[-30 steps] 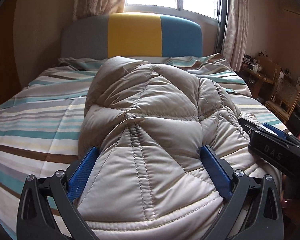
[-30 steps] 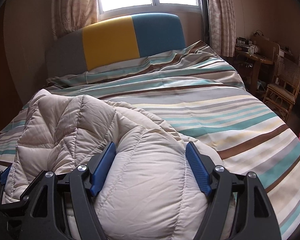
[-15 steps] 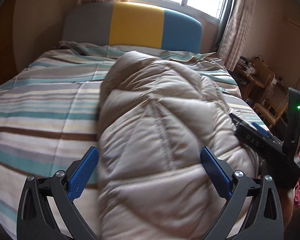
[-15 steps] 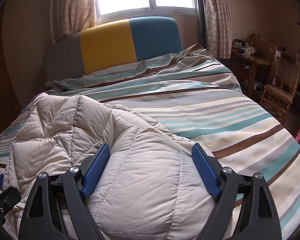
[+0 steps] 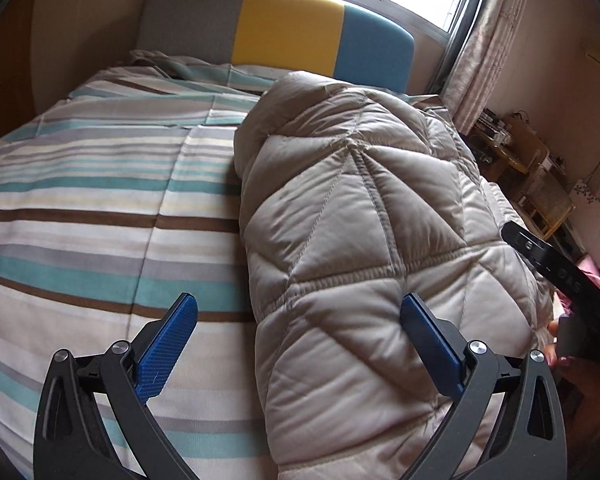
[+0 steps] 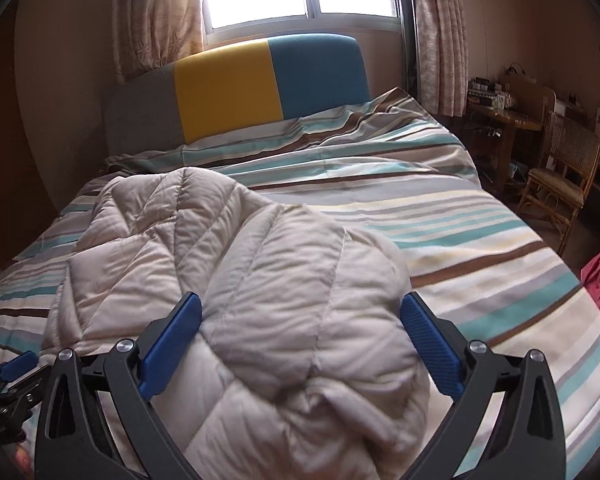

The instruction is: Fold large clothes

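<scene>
blue ribbed pads: on both tools the jaws stand wide apart, clamping nothing.
left gripper: straddles the near left edge of the beige quilted puffy down jacket; whether the right pad touches the fabric i cannot tell.
right gripper: a rounded fold of the jacket bulges between its 2 open fingers.
jacket position: bundled lengthwise on the striped bedsheet, near the foot end.
handling: likely light, soft, springy, with a slick shell that slides.
grip: pinch a stitched seam or hem, not a puffed panel.
beyond: grey, yellow and blue headboard.
</scene>
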Demonstrator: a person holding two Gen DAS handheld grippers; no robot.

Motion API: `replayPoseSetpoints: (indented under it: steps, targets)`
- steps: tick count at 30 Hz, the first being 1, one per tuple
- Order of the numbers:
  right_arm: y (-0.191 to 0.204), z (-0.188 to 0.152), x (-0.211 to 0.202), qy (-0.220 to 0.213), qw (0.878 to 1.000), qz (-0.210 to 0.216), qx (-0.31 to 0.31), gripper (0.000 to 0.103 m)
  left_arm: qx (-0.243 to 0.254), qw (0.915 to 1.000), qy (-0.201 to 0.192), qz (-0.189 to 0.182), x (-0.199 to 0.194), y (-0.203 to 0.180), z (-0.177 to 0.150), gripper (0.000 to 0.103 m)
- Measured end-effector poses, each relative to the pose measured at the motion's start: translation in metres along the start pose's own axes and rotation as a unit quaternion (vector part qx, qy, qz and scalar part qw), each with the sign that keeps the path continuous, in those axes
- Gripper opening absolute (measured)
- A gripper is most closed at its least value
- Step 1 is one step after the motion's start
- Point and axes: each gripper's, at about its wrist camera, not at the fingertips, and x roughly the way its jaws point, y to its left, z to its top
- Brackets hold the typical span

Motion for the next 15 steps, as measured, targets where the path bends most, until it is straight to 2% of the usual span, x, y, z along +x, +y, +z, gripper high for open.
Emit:
replayPoseSetpoints:
  steps: [4, 8, 15]
  targets:
    - [-0.023, -0.017, -0.010, 0.037, 0.997, 0.034, 0.051, 0.101, -0.002, 0.9998, 0.009, -0.016, -0.002, 0.004, 0.000, 0.100]
    - [-0.053, -0.040, -0.003, 0.083, 0.985, 0.081, 0.131, 0.101, 0.013, 0.9991, 0.024, -0.031, -0.002, 0.002, -0.001, 0.100]
    - [-0.062, -0.044, 0.015, 0.134, 0.970, 0.141, 0.145, 0.101, 0.052, 0.9977, 0.039, -0.018, 0.006, -0.010, -0.001, 0.100]
